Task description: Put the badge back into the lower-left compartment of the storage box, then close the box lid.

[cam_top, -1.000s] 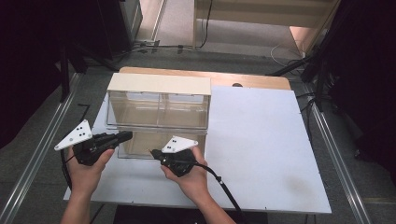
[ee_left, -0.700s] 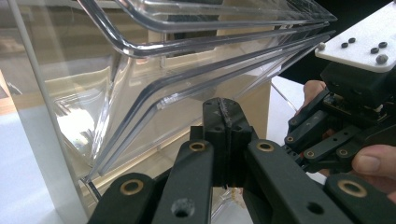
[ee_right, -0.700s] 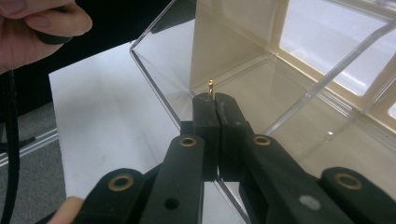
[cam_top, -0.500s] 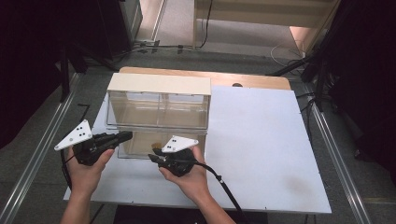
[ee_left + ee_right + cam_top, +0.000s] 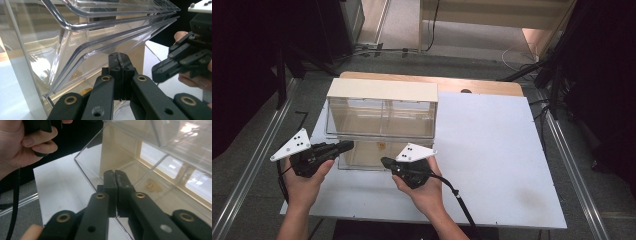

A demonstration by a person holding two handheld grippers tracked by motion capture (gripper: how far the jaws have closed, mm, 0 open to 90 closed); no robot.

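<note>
1. The clear plastic drawer cabinet (image 5: 382,117) with the cream top sits at about 10 o'clock on the white table board (image 5: 492,150). Its lower drawer (image 5: 377,155) is pulled out toward the person.
2. The left gripper (image 5: 346,145) is at the 9 o'clock end of that open drawer. In the left gripper view its jaws are pressed flat together with nothing between them, tips right up against the drawer's clear front wall (image 5: 75,65).
3. The right gripper (image 5: 385,161) is at the drawer's front rim around 6 o'clock. It's clamped tight too, with nothing between the jaws, and the tips are at the drawer's clear corner edge (image 5: 87,172). Can't tell if it's actually touching.
4. There's a small gold-ish thing (image 5: 151,185) lying on the drawer floor, at about 1 o'clock from the right jaws. Too blurry to name.
</note>
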